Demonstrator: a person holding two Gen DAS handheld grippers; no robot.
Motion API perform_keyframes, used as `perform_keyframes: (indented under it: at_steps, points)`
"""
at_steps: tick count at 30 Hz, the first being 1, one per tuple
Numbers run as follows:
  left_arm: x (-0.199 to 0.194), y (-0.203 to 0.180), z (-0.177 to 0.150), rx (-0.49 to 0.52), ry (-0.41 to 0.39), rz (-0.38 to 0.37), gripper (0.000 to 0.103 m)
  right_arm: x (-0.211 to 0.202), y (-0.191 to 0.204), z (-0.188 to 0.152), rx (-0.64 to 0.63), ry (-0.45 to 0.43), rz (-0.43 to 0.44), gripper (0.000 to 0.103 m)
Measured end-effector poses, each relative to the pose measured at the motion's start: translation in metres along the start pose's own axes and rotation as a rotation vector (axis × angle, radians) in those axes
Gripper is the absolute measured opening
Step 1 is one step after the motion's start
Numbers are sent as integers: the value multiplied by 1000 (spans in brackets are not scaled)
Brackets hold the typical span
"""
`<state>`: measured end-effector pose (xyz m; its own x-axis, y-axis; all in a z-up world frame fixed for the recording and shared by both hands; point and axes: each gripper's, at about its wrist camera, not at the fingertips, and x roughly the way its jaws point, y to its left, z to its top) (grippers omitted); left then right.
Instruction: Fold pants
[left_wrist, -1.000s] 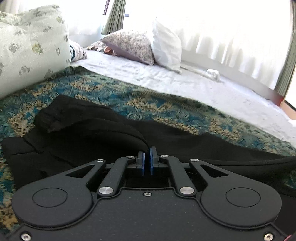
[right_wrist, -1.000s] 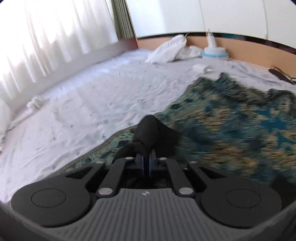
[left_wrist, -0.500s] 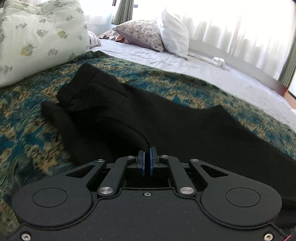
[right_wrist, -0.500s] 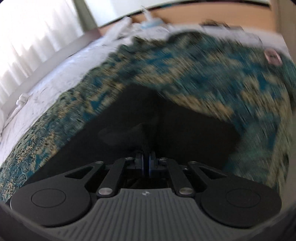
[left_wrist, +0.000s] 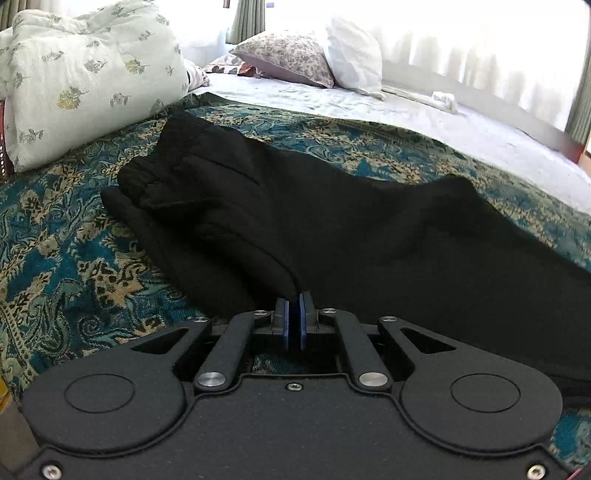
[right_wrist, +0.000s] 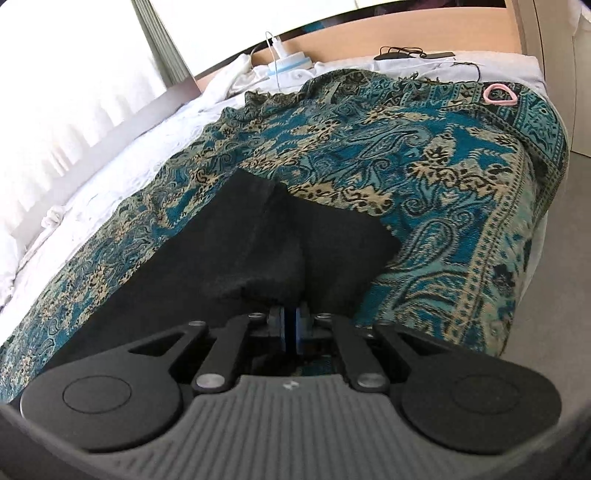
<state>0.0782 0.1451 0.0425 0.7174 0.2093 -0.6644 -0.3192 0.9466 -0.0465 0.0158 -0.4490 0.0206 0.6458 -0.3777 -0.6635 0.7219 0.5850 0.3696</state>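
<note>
Black pants (left_wrist: 332, 229) are lying across the patterned throw (left_wrist: 66, 266) on the bed, waistband toward the quilt (left_wrist: 85, 74) at the head end, legs running toward the foot edge. We are pinching a fold of the fabric in the left gripper (left_wrist: 294, 314), its pads pressed together on the cloth. The right gripper (right_wrist: 294, 321) is beginning to part its pads, with a bunched bit of leg (right_wrist: 266, 258) still sitting between them, near the foot corner of the throw.

We are laying one leg over the other, it seems. To do this well, we are wanting the upper edge lined up with the lower one before letting go, both hands low so the cloth is settling flat, and the bunch near the hem smoothed out rather than dropped as a lump.
</note>
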Motion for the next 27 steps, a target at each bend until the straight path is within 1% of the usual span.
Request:
perform_keyframes:
  at_steps: [2,3,4,6,8,9,11,14,17,19,22,23,24,25,26,27]
  points:
    - [0,-4,-3,22,-8,10,7,-1,-6,1,22,-12,5,14]
    - [0,-5,-4,31,-10,13,7,-2,-10,2,38,-18,7,18]
    - [0,-6,-5,37,-10,12,8,-2,-14,3,54,-24,8,25]
    - [0,-7,-5,42,-10,14,8,-4,-23,5,81,-38,9,25]
    - [1,-7,-6,49,-11,18,8,-7,-30,6,88,-74,-31,23]
    - [1,-8,-6,49,-13,19,8,-9,-34,7,93,-85,-34,22]
    - [1,-8,-7,53,-15,23,8,-9,-43,8,120,-89,-27,19]
    - [1,-9,-8,59,-17,31,9,-11,-50,6,138,-121,-5,19]
    - [2,-10,-8,69,-18,34,9,-9,-51,3,131,-166,-26,21]
    - [2,-12,-8,75,-18,33,9,-6,-53,0,120,-197,-19,21]
    - [0,-14,-8,85,-16,40,14,-6,-48,-5,76,-238,-42,22]
    - [-1,-15,-8,86,-15,39,19,-8,-45,-5,72,-258,-58,27]
    - [-2,-15,-8,85,-14,32,22,-10,-43,-4,67,-286,-106,32]
    - [-4,-15,-8,78,-16,21,34,-12,-40,-4,57,-321,-175,52]
    - [-8,-15,-7,73,-22,7,46,-16,-40,-3,55,-352,-227,61]
    - [-12,-16,-7,72,-34,-8,50,-20,-41,-3,60,-384,-247,62]
